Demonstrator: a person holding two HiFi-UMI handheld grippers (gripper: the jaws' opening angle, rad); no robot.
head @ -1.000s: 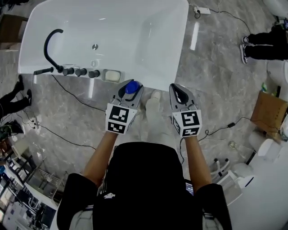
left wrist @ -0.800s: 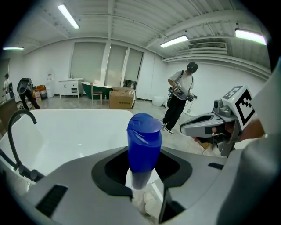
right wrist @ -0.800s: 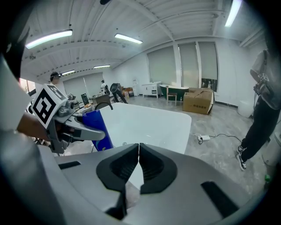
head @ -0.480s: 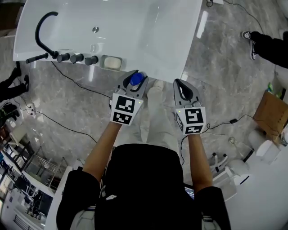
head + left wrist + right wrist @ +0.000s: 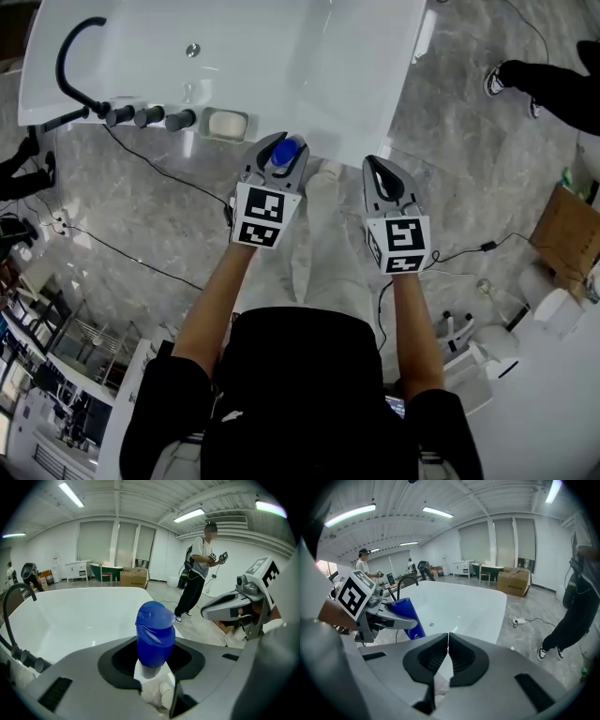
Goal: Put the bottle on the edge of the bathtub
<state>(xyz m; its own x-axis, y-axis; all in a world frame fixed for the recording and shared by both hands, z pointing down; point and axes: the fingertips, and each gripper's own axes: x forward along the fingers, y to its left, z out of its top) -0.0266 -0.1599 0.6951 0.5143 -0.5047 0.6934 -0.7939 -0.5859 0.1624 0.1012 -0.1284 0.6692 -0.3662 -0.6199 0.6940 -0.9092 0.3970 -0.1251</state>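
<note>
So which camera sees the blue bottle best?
The left gripper view: the blue bottle stands big and close between the jaws of the left gripper. The head view shows only its blue top. The right gripper view shows it small, partly hidden behind that gripper.

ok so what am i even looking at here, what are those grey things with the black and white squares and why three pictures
There is no robot: a person holds a gripping tool in each hand. The head view comes from a camera on the person's head, looking down at a white bathtub with a black faucet at its rim. The other two come from cameras riding on each tool, looking along its jaws. The left tool is clamped on a blue bottle, in the air near the tub's edge. The right tool is shut and empty. The squares are markers on the tools.
</note>
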